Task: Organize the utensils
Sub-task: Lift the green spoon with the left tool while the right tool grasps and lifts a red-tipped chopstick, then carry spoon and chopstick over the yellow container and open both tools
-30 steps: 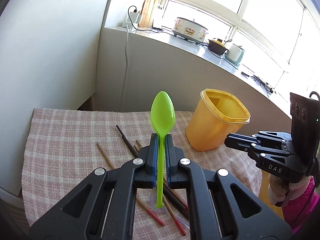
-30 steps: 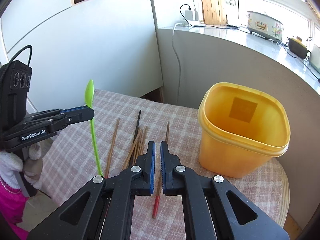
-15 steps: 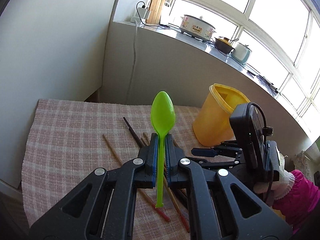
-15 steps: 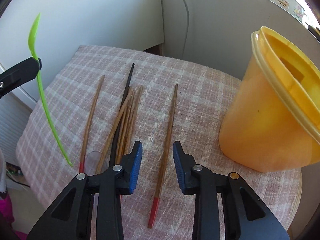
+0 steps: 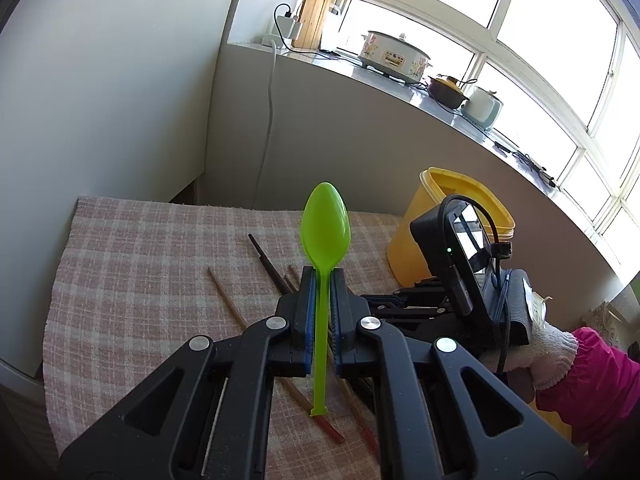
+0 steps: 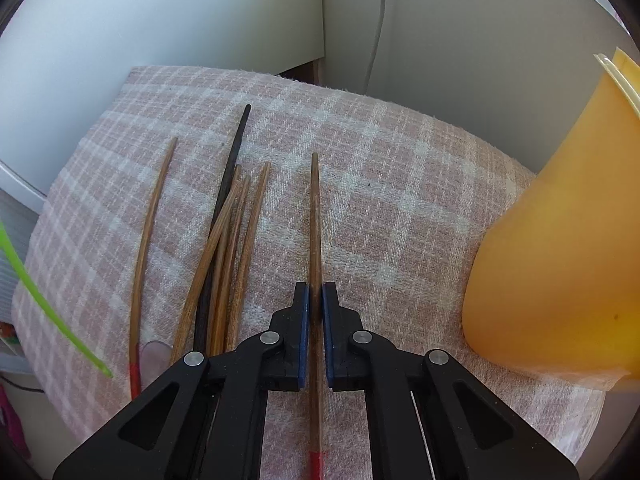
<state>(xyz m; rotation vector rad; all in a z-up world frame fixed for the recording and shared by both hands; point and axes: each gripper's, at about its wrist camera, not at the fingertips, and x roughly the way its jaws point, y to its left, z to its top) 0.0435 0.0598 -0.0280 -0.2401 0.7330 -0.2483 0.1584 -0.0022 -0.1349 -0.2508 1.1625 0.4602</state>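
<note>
My left gripper (image 5: 322, 278) is shut on the handle of a green plastic spoon (image 5: 325, 228), held upright above the checked cloth (image 5: 140, 264). My right gripper (image 6: 315, 292) is shut on a single brown chopstick with a red end (image 6: 315, 216) that lies on the cloth (image 6: 400, 184), pointing away from me. Several more brown chopsticks and one black one (image 6: 224, 216) lie in a loose bundle to its left. The yellow tub (image 6: 560, 248) stands at the right. In the left wrist view the right gripper's body (image 5: 460, 272) sits low in front of the tub (image 5: 408, 248).
A person's gloved hand and pink sleeve (image 5: 560, 364) hold the right gripper. The spoon's green handle (image 6: 44, 300) crosses the left edge of the right wrist view. A white wall and a grey ledge with a hanging cable (image 5: 268, 120) border the table; cookers (image 5: 394, 56) stand on the sill.
My right gripper came down onto the cloth, opened over the lone chopstick and has shut on it. The left gripper kept its hold on the green spoon and barely moved.
</note>
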